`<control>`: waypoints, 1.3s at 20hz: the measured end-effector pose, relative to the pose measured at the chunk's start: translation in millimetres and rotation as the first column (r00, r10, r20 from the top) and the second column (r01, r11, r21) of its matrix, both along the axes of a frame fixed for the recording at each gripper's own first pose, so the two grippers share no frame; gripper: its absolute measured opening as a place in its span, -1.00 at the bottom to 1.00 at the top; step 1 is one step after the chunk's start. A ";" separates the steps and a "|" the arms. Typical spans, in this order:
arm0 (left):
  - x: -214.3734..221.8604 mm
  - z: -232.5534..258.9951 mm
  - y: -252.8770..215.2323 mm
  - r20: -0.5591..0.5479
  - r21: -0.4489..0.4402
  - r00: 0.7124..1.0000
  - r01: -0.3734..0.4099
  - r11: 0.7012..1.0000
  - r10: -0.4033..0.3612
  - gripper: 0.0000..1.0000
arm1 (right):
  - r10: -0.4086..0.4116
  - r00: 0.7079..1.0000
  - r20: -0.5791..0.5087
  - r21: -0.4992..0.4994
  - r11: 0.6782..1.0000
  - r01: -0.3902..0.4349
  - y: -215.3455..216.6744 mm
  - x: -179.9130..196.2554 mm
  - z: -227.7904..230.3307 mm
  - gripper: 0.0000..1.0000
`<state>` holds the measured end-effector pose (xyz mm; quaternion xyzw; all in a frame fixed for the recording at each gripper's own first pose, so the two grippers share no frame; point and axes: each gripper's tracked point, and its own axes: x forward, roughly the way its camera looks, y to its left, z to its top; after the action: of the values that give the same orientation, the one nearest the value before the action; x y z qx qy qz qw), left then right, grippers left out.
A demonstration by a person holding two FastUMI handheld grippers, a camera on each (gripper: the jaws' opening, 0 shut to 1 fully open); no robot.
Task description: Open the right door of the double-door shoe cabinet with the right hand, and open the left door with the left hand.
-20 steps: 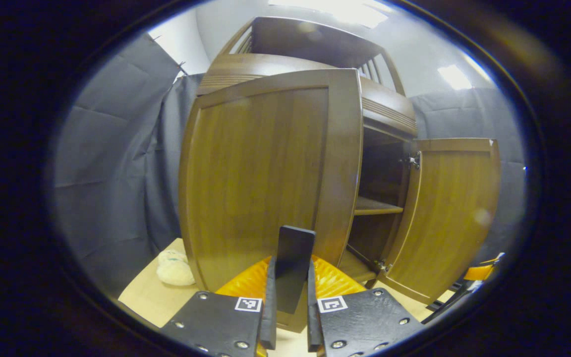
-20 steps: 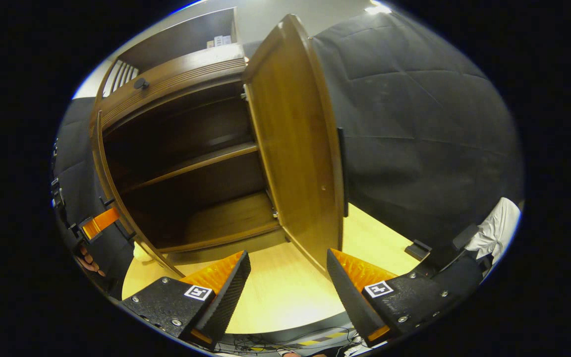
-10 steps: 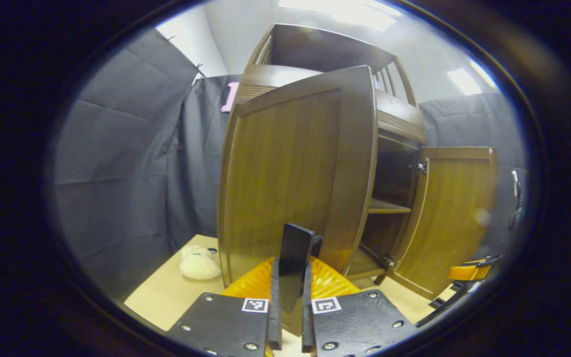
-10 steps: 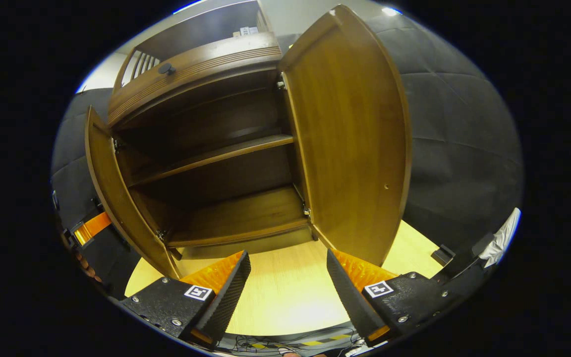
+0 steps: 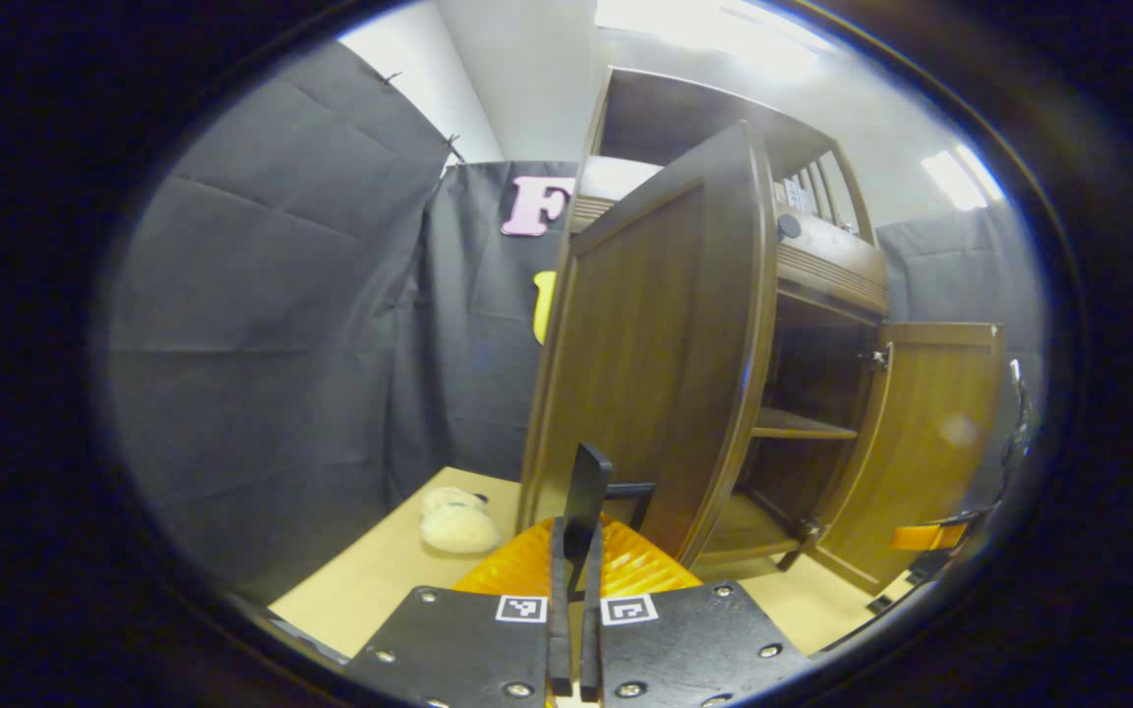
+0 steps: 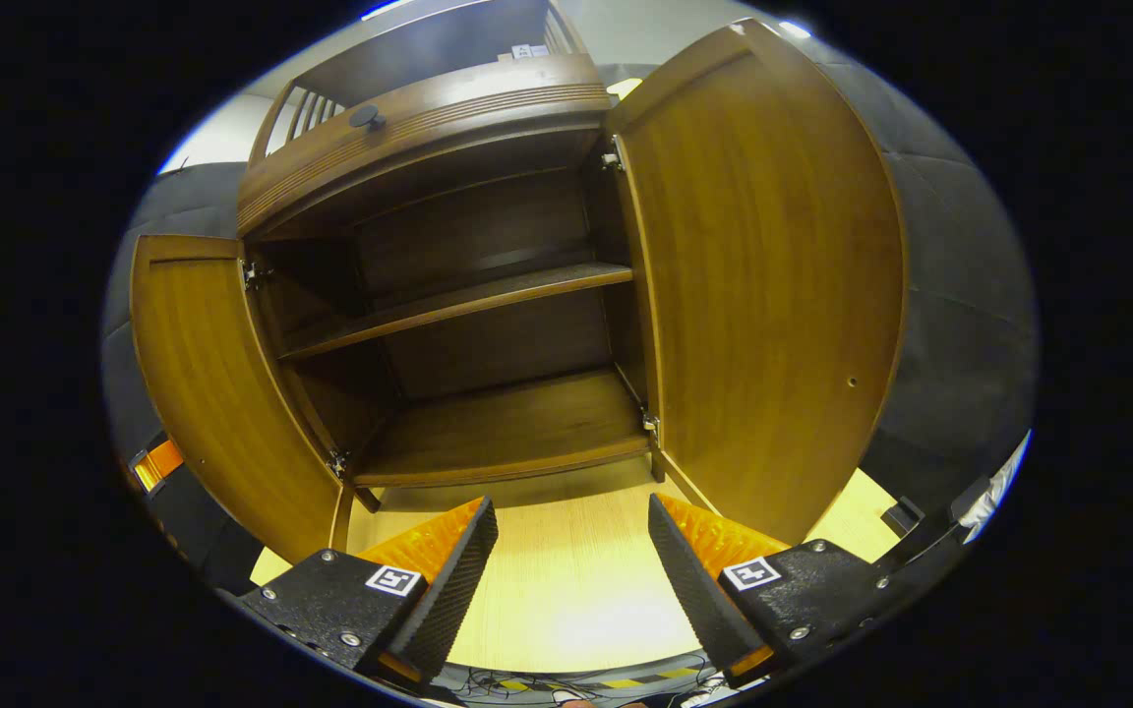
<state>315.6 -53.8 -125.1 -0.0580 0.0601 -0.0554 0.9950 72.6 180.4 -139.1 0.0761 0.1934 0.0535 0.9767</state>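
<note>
Your left gripper (image 5: 574,600) is nearly closed, and its two fingers press on the black handle (image 5: 588,492) of the left door (image 5: 660,344). That door stands far open from the cabinet (image 6: 468,324), so in the left gripper view you see its outer face at a slant. The handle sticks up thin and dark between your fingers, just in front of the door's lower part.

Your right gripper (image 6: 571,560) is wide open and holds nothing. It hangs in front of the cabinet, over the pale tabletop (image 6: 557,580), and touches neither door. The right door (image 6: 773,285) is swung far out too, and you see its smooth inner face. In the right gripper view the left door (image 6: 208,383) is at the other side of the cabinet, also wide open.

Inside the cabinet you can see a shelf (image 6: 458,305) across the middle and the wooden floor below it. Both look bare. A small round black knob (image 6: 366,117) sits on the front of the cabinet's top part, above the doors.

A fluffy white thing (image 5: 456,521) lies on the tabletop beside the cabinet, near the left door's hinge side. I cannot tell what it is.
</note>
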 end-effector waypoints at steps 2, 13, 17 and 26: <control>-6.1 2.8 26.8 0.021 -0.010 1.000 0.011 1.000 -0.011 -0.90 | 0.016 1.000 -0.003 0.001 1.000 -0.016 7.6 4.0 1.7 0.83; -16.7 3.1 158.4 0.055 0.024 0.996 -0.076 0.997 0.075 -0.91 | 0.000 0.995 0.100 -0.116 0.993 0.012 6.8 14.1 62.2 0.82; -39.5 5.6 162.1 0.056 -0.021 0.991 -0.123 0.992 0.124 -0.91 | 0.029 0.993 0.110 -0.139 0.990 -0.014 10.1 18.9 71.4 0.91; -119.4 71.0 105.6 0.091 0.018 0.970 -0.230 0.973 0.227 -0.91 | 0.105 0.978 0.179 -0.157 0.985 -0.077 -40.0 -7.4 90.2 0.87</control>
<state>196.2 51.9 -54.1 -0.0477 0.0096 0.0580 0.9971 65.2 140.3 -48.9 -0.0113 0.1080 0.0904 0.9900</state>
